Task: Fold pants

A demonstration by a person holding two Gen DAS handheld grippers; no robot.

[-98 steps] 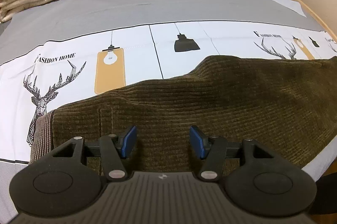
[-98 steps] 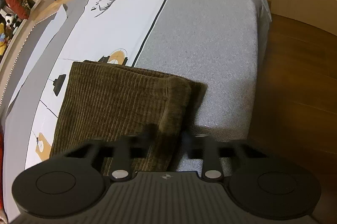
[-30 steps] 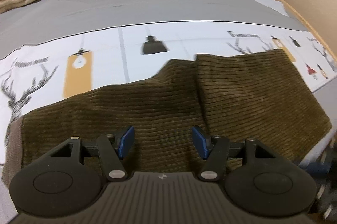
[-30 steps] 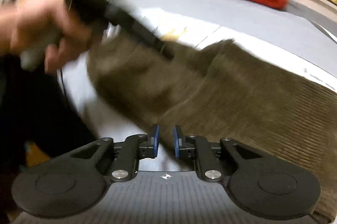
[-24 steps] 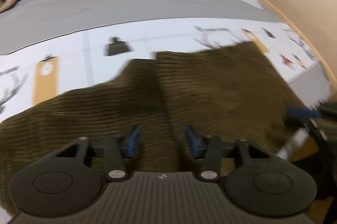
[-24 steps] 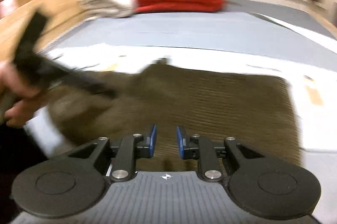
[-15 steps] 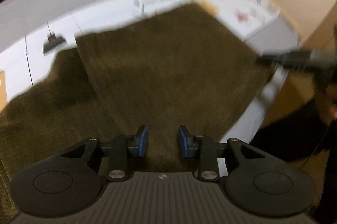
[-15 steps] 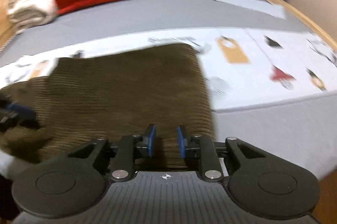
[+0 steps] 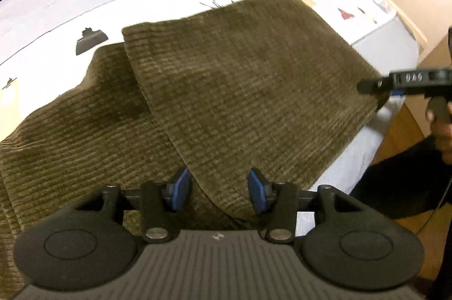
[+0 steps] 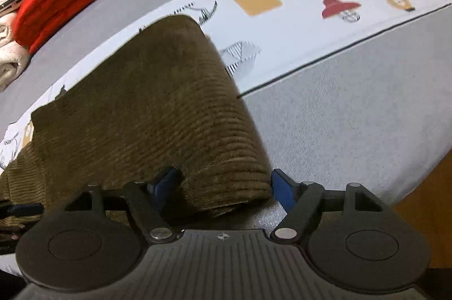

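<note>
The pants (image 9: 226, 91) lay on the bed (image 10: 353, 108), one fold made — folded edges between both sets of released fingers. Left gripper (image 9: 219, 188) and right gripper (image 10: 226, 184) would need to clench before folding again.

The left gripper (image 9: 217, 188) is held low with its blue-padded jaws spread apart, nothing clamped between them, while the right gripper (image 10: 224, 184) is likewise held low with its jaws spread wide, and is also seen sideways at the left view's right edge.
</note>
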